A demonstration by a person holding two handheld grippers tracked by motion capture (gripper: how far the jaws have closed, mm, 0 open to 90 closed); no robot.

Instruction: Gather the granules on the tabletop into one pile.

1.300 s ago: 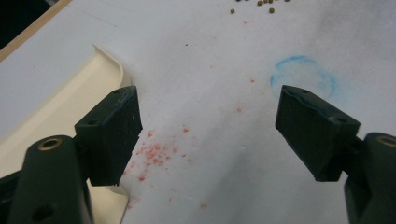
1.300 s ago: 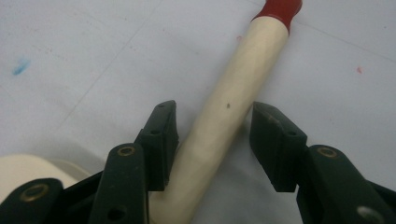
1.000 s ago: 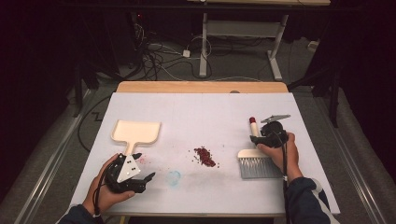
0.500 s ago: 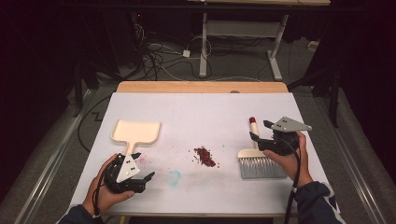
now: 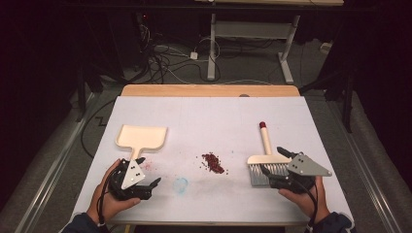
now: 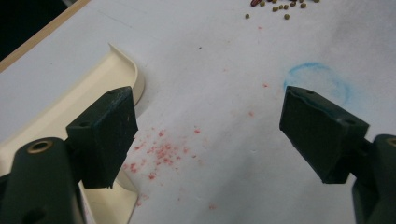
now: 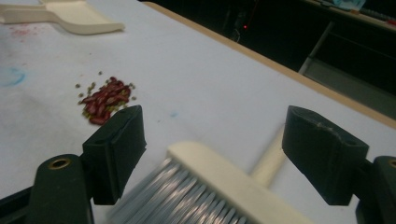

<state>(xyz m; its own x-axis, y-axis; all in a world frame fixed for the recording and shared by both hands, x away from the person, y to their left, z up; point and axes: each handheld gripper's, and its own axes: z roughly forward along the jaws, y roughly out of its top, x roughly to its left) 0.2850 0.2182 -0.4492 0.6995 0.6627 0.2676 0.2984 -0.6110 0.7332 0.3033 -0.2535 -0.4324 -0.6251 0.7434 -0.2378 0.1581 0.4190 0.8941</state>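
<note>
The person is sitting at the near edge of the desk (image 5: 209,111), a gripper in each hand. The right gripper (image 5: 272,162) has just swung off to the right and its fingers have just been spreading; they are now standing wide, hovering over the brush (image 5: 266,162), whose bristle head is lying between them in the right gripper view without either finger pressing on it. So the brush is lying free on the desk at the near right, its handle with the red tip pointing away from the person.

The left gripper (image 5: 148,171) is keeping to its place at the near left, fingers fully apart and holding nothing, just short of the handle of the cream dustpan (image 5: 142,137). Between the two tools, a small heap of red beans (image 5: 212,162) is lying unswept, near a faint blue ring (image 5: 180,184).

To my eye, neither tool is in hand yet, so the sweeping is only about to begin.
</note>
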